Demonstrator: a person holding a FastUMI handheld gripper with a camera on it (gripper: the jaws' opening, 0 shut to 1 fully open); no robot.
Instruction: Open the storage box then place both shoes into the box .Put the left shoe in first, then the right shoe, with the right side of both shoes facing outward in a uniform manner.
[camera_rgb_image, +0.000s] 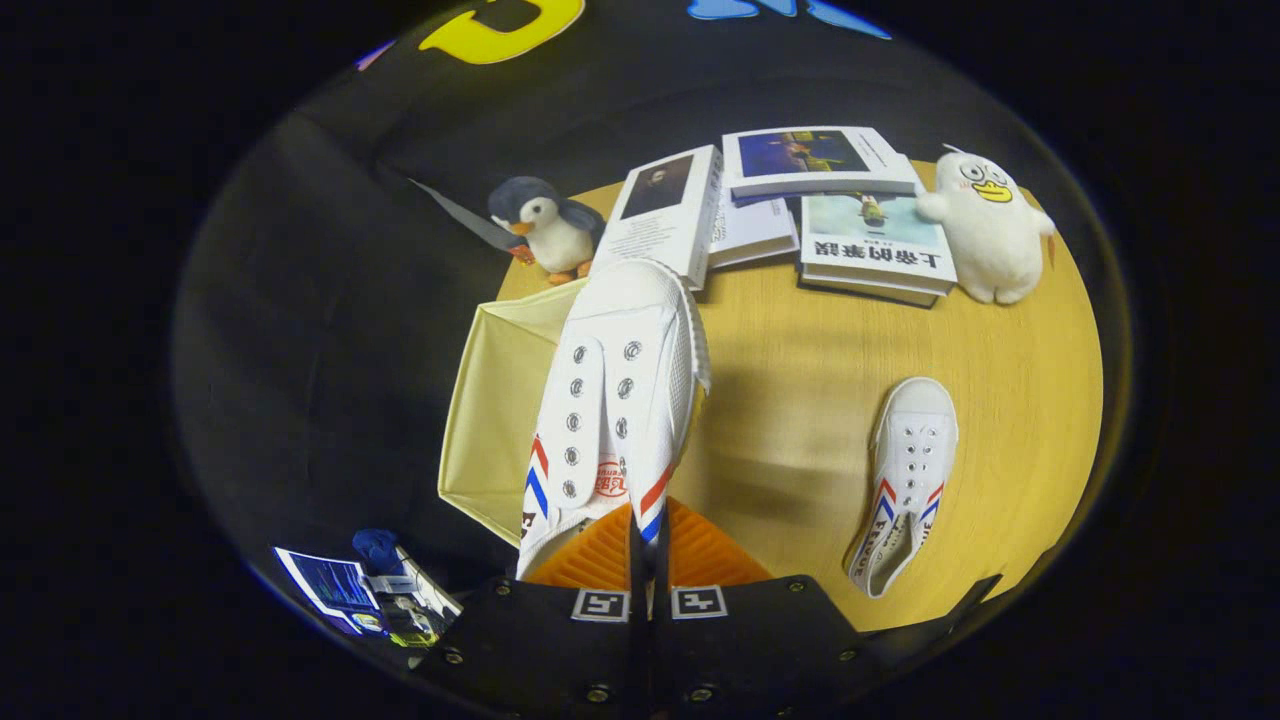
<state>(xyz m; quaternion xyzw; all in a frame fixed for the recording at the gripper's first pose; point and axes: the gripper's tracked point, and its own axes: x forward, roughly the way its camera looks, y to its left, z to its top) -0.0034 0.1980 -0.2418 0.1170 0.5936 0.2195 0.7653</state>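
Sneaker (615, 400) held up in claw (648, 560), fingers pinched together on its heel-side wall, toe pointing away beyond them. White canvas, metal eyelets, no laces, red and blue diagonal stripes on both sides, red logo on the insole. It hangs over right edge of open storage box (500, 400), a cream fabric bin sitting left of and beyond the claw, inside looks bare. Second matching sneaker (905, 480) lies flat on wooden surface (790, 400) to the right of the claw, well apart, toe away. Far beyond the fingers: penguin plush (545, 228) just behind the box, stack of books (800, 210) spread in the middle, white duck plush (990, 230) at far right. Held shoe blocks part of the box opening. Some gear with a blue object (375, 590) low left of claw, unclear.
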